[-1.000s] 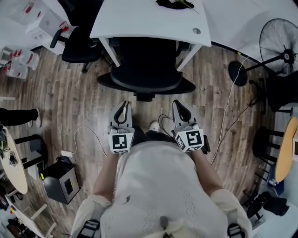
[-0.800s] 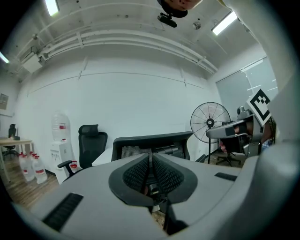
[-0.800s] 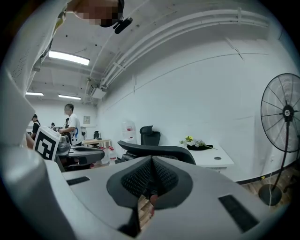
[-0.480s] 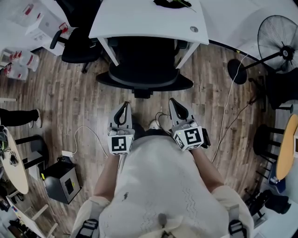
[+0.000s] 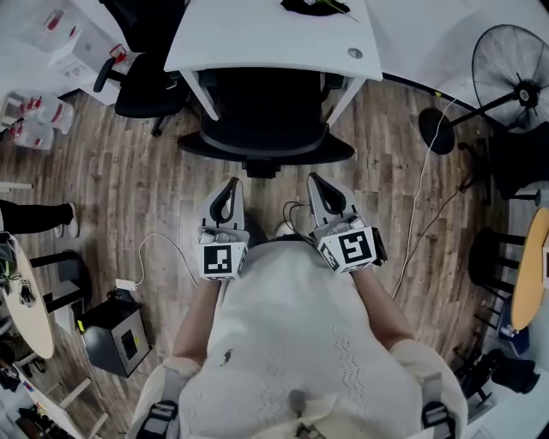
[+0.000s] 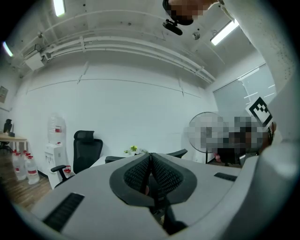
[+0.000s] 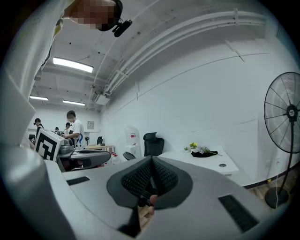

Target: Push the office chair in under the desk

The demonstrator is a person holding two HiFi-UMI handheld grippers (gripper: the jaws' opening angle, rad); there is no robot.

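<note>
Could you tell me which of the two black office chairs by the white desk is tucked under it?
The black office chair directly ahead of the person, its seat beneath the white desk; the other black chair stands off its left corner.

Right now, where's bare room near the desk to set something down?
Desk is mostly bare from its left edge to the grommet; a dark item sits at the far edge. Open floor lies between the second chair and the white cable. Crowded: office chair fills under the desk; fan base and cords on the right.
</note>
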